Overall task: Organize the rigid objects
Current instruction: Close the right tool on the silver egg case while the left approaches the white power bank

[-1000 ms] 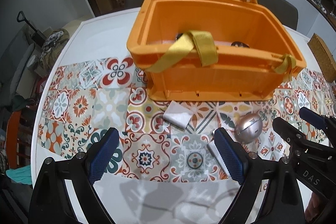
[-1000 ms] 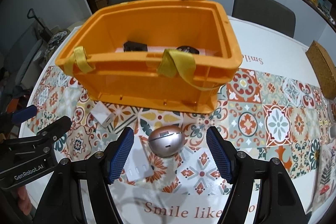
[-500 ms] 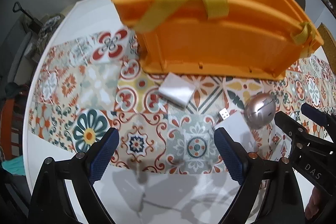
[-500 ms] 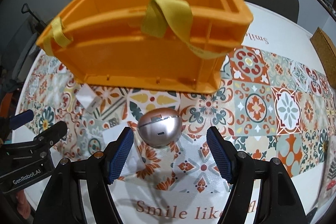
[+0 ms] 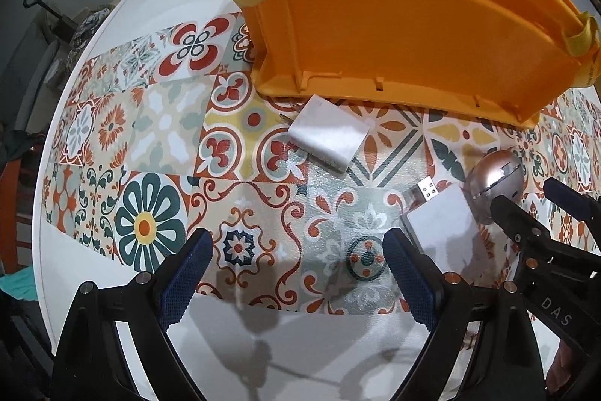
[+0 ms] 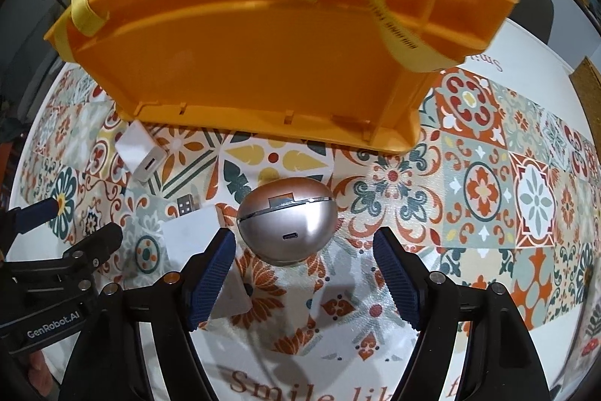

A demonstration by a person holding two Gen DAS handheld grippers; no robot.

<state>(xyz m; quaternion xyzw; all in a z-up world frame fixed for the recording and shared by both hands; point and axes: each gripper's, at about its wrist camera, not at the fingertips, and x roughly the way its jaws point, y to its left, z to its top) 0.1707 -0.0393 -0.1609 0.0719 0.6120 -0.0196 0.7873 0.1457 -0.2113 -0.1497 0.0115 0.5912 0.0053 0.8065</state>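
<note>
An orange crate (image 5: 394,17) (image 6: 263,55) with yellow straps stands at the back of the patterned mat. A white charger block (image 5: 328,134) (image 6: 141,151) lies just in front of it. A flat white adapter with a USB plug (image 5: 441,220) (image 6: 188,228) lies nearer, beside a silver egg-shaped case (image 5: 494,181) (image 6: 287,218). My left gripper (image 5: 298,275) hangs open over bare mat, its right finger by the adapter. My right gripper (image 6: 304,273) hovers just short of the silver case, its jaws opening, nothing between the pads.
The round white table (image 5: 124,10) drops off at the left. A cork block (image 6: 589,77) sits at the far right edge. A grey chair (image 6: 541,10) stands behind the crate. The mat right of the silver case is bare.
Both grippers have come down toward the table; the crate, charger, adapter and silver case now loom larger. The right jaws stand slightly wider than before.
</note>
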